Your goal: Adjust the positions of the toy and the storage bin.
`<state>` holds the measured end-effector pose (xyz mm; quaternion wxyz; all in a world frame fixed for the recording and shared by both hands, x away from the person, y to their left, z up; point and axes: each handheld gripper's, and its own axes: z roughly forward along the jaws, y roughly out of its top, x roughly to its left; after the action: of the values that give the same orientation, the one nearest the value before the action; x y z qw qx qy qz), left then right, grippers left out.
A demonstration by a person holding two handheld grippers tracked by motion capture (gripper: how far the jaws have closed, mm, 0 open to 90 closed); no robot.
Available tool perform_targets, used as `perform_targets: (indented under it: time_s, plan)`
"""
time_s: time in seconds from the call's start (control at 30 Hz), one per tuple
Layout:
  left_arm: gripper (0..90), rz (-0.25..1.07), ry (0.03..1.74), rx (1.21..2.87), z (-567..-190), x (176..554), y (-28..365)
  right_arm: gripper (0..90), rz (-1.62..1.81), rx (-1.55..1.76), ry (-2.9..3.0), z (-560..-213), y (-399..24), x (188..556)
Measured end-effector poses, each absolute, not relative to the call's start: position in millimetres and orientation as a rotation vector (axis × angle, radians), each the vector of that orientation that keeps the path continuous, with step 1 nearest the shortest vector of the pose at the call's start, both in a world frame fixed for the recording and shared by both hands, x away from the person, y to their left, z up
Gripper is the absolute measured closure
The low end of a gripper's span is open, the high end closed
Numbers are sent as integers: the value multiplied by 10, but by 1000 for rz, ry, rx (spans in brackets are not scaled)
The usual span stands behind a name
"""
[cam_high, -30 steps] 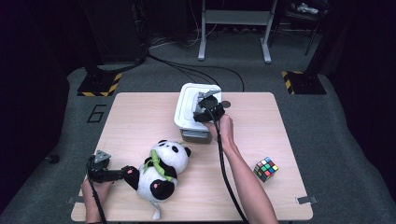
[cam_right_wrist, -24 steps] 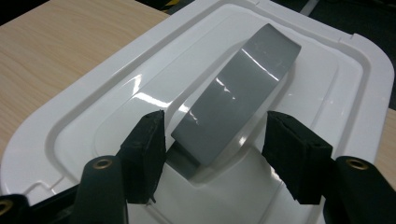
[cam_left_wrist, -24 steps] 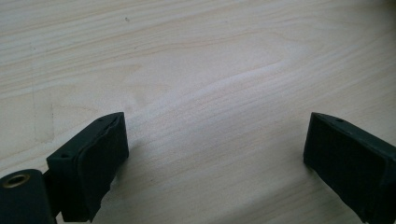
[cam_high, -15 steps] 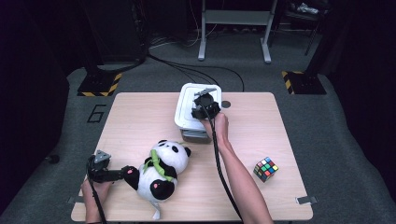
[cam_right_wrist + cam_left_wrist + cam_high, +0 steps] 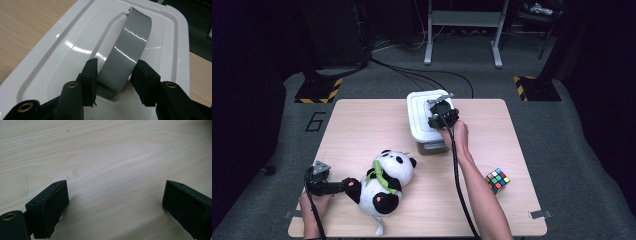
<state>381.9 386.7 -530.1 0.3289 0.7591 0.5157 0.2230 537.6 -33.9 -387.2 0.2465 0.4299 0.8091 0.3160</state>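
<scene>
Dark floor surrounds the wooden tabletop (image 5: pixel 362 125). At upper centre of the high view sits a white box (image 5: pixel 419 122); my right hand-held gripper (image 5: pixel 115 75) has just been closing its jaws on the lid's grey handle (image 5: pixel 127 53), which stands between them. My left hand-held gripper (image 5: pixel 115 200), at lower left, gapes wide beside the panda (image 5: pixel 387 182).

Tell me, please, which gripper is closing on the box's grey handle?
The right gripper: its jaws have just been closing around the grey handle; the left gripper is open over bare table.
</scene>
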Motion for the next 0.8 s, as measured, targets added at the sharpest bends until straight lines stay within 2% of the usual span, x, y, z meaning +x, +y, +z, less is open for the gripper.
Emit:
perform_targets:
  time_s: [0.33, 0.8]
  plan:
    - [67, 585, 1349, 1987, -5301, 3820, 3868, 618, 854, 1185, 2202, -3867, -660, 5340]
    - [67, 584, 1349, 1987, -5301, 3819, 3867, 646, 838, 1178, 2215, -3849, -1053, 5311]
